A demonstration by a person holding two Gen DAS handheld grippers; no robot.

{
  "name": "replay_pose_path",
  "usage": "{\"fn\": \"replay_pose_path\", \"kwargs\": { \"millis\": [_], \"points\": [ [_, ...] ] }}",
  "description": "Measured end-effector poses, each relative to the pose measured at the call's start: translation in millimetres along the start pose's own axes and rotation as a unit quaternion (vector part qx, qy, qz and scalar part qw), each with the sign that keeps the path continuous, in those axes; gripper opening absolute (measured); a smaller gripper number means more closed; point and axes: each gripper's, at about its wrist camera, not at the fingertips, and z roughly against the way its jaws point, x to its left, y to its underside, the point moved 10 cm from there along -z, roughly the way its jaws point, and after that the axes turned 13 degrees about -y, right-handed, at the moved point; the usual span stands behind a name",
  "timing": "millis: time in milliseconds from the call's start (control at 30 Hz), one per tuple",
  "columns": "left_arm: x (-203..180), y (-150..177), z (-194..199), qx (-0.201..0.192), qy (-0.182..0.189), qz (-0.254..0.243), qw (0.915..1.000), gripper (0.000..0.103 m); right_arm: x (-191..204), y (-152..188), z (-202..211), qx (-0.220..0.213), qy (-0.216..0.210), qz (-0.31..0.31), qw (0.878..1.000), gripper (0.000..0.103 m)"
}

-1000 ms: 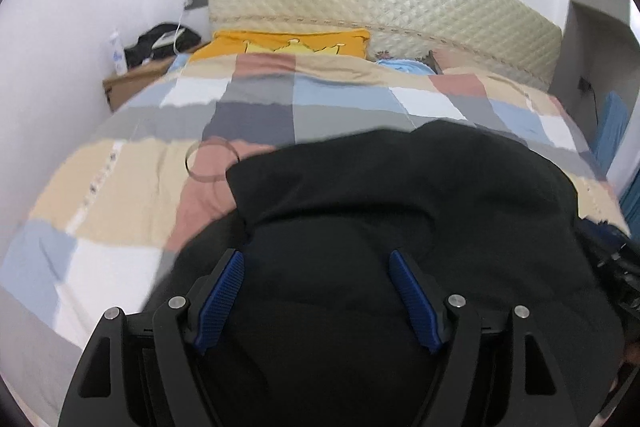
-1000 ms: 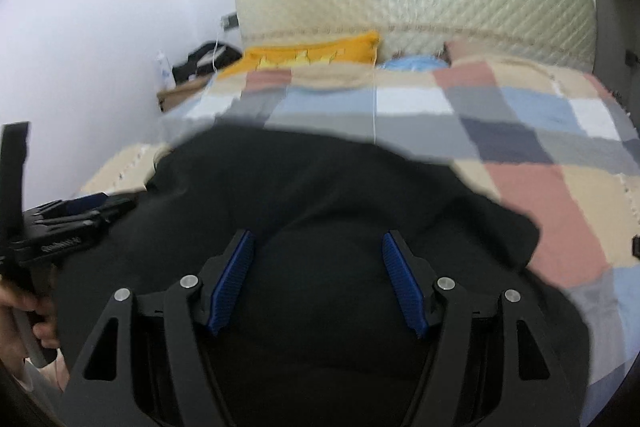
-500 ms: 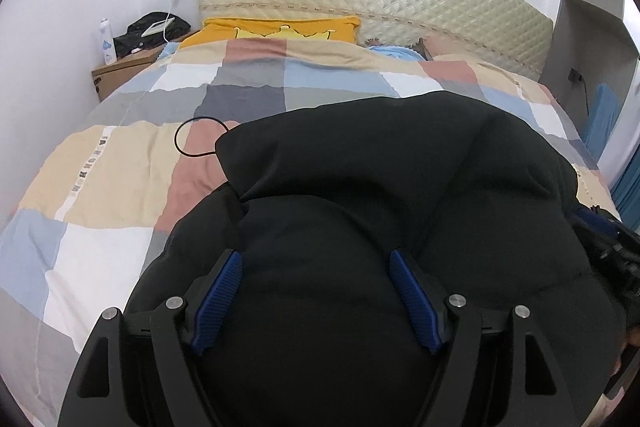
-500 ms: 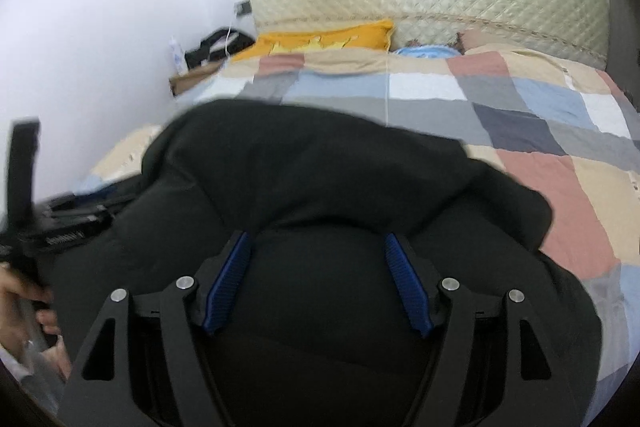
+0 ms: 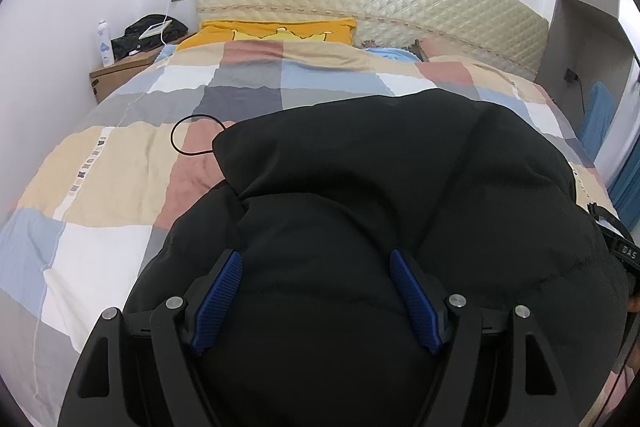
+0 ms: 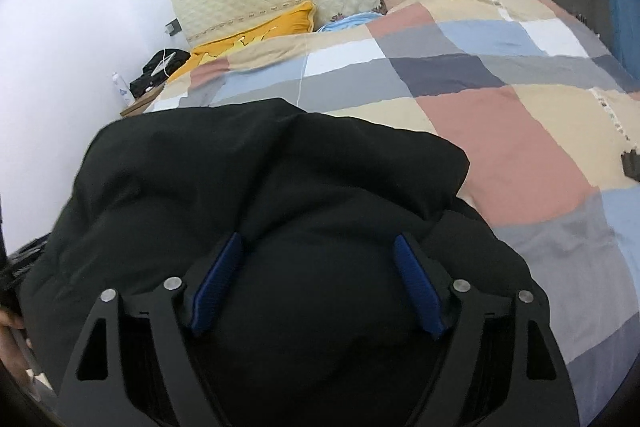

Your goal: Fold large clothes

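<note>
A large black padded garment [image 5: 380, 195] lies folded over on the checked bed cover [image 5: 104, 179]; it also shows in the right wrist view [image 6: 248, 179]. My left gripper [image 5: 316, 263] stands open with its blue pads [image 5: 218, 295] wide apart, the black fabric bulging between them. My right gripper [image 6: 318, 247] is also open, blue pads [image 6: 416, 287] apart over the same garment. The garment's near part hides the bed edge below both grippers.
A quilted cream headboard [image 5: 360, 3], a yellow pillow [image 5: 276, 31] and a blue pillow [image 5: 388, 53] lie at the far end. A black hair tie [image 5: 192, 137] lies on the cover left of the garment. A wooden nightstand [image 5: 120, 75] with a bottle stands at far left.
The garment's far fold has settled flatter on the bed. Both grippers stayed open; the right wrist view has tilted and swung to the right.
</note>
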Motion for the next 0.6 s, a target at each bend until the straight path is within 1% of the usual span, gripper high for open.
{"fn": "replay_pose_path", "kwargs": {
  "millis": [133,233,367,467,533,600],
  "points": [
    [-0.7,4.2,1.6,-0.004,0.003,0.002,1.0000,0.076,2.0,6.2,0.3,-0.003,0.019,0.020,1.000,0.080],
    [-1.0,3.3,4.1,-0.010,0.001,0.008,0.9999,0.076,2.0,6.5,0.7,-0.003,0.027,0.021,0.999,0.080],
    [0.3,0.5,13.3,-0.013,-0.018,0.004,0.9997,0.076,4.2,1.6,13.1,-0.016,0.053,0.023,0.998,0.080],
    [3.2,-5.0,25.4,-0.019,-0.036,-0.001,0.9992,0.076,14.0,-4.4,33.6,-0.028,0.060,0.025,0.997,0.080],
    [7.1,-10.1,42.1,-0.026,-0.039,0.007,0.9989,0.076,23.1,-10.2,48.9,-0.036,0.065,0.030,0.997,0.081],
    [12.0,-15.2,59.0,-0.029,-0.038,0.018,0.9987,0.076,39.9,-17.4,72.0,-0.052,0.054,0.039,0.996,0.084]
  ]
}}
